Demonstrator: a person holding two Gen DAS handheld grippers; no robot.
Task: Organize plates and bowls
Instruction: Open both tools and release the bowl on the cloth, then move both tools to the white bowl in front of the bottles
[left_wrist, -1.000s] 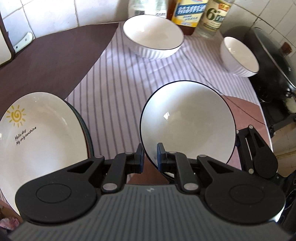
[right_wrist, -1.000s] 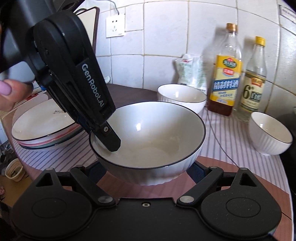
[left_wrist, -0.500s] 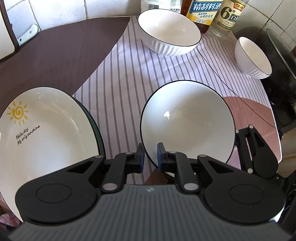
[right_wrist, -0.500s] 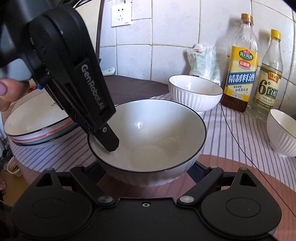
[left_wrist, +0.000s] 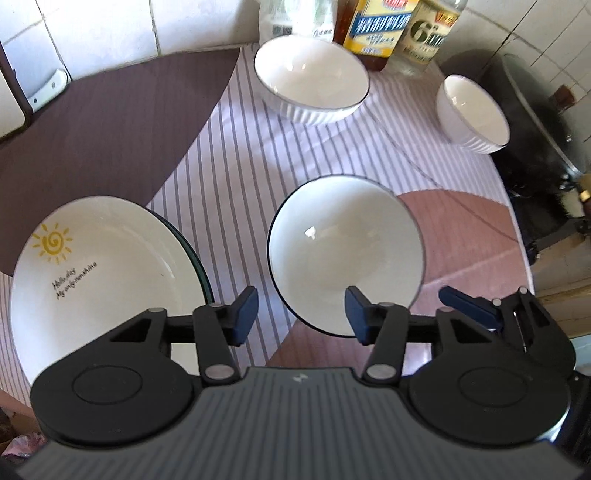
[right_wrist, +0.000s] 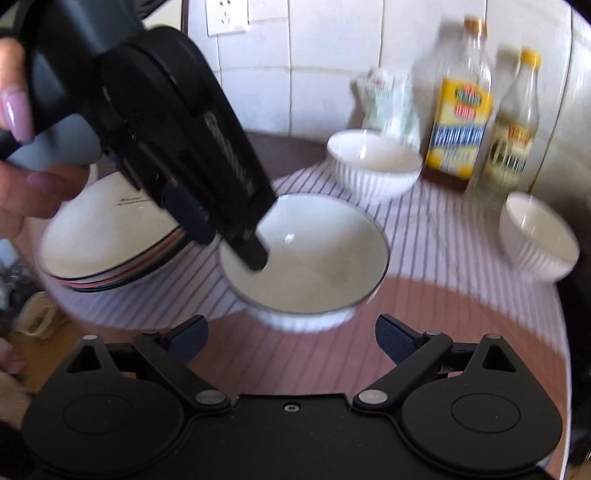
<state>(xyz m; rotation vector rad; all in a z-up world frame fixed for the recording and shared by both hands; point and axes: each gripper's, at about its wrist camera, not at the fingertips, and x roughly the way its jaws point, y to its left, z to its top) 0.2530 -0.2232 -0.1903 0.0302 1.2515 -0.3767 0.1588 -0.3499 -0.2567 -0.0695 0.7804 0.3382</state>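
Observation:
A wide white bowl with a dark rim (left_wrist: 347, 254) (right_wrist: 306, 262) stands on the round table in front of both grippers. My left gripper (left_wrist: 301, 314) is open, its fingers on either side of the bowl's near rim, not gripping. It shows from the side in the right wrist view (right_wrist: 236, 236), one finger inside the bowl. My right gripper (right_wrist: 291, 338) is open and empty, just short of the bowl. A stack of plates (left_wrist: 99, 273) (right_wrist: 114, 240) with a sun plate on top lies to the left. Two more white bowls, one wide (left_wrist: 312, 77) (right_wrist: 373, 166) and one small (left_wrist: 472, 112) (right_wrist: 537, 236), stand further back.
Two bottles (right_wrist: 458, 110) (right_wrist: 511, 129) and a bag (right_wrist: 388, 99) stand against the tiled wall behind the far bowls. A black pot (left_wrist: 535, 122) sits at the right edge of the table. The striped cloth (left_wrist: 236, 177) covers the table's middle.
My left gripper has opened and let go of the bowl's rim. My right gripper has drawn back from the bowl, which now rests on the table.

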